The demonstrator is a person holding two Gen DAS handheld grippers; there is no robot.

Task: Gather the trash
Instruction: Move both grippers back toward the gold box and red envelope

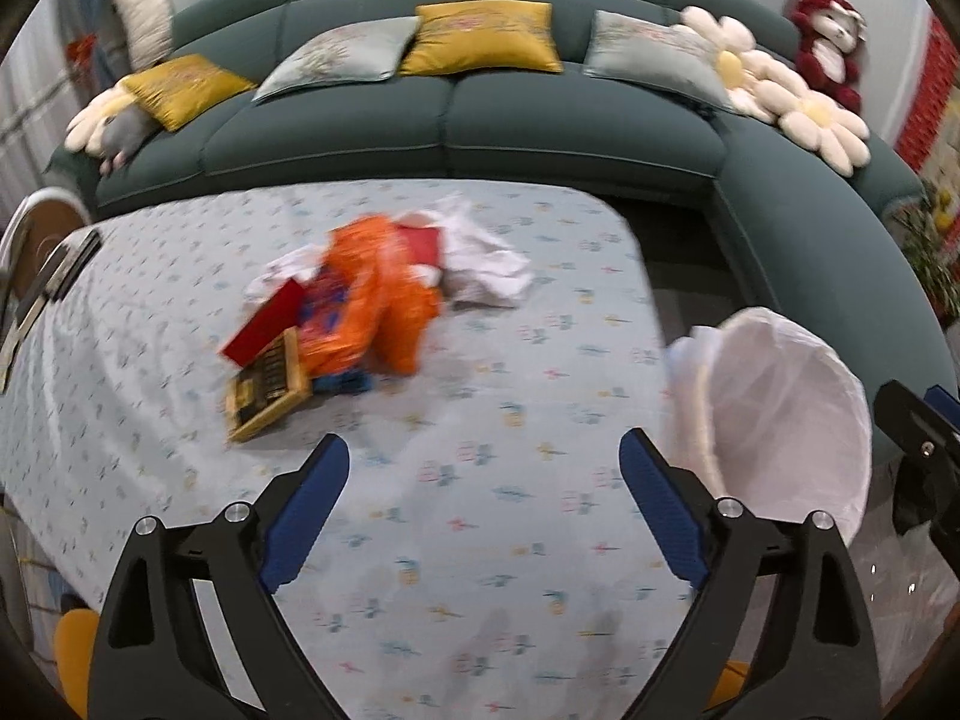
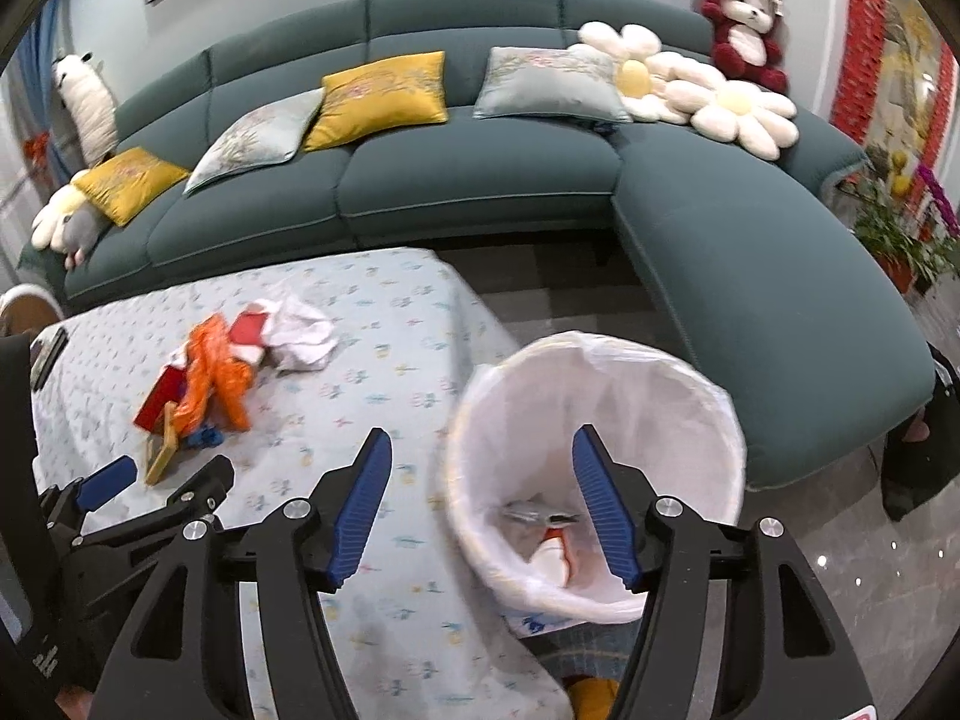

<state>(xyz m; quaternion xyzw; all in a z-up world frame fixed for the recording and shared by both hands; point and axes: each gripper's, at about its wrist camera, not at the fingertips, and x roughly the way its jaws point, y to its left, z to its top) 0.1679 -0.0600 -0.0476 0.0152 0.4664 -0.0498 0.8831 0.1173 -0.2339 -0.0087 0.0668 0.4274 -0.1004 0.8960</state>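
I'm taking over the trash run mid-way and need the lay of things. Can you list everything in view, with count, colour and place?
Orange wrapper: 1, orange, middle of the trash pile on the table.
Red packets: 2, red, either side of the orange wrapper.
Yellow box: 1, yellow, near edge of the pile.
White paper: 1 crumpled heap, white, far side of the pile.
Bin: 1, white liner, beside the table's right corner; a few pieces of trash inside.
Table: 1, pale blue patterned cloth.
Sofa: 1, dark green, behind the table.
Cushions: 4, two yellow, two grey, on the sofa.
Left gripper: open, empty, over the table.
Right gripper: open, empty, at the bin's rim.
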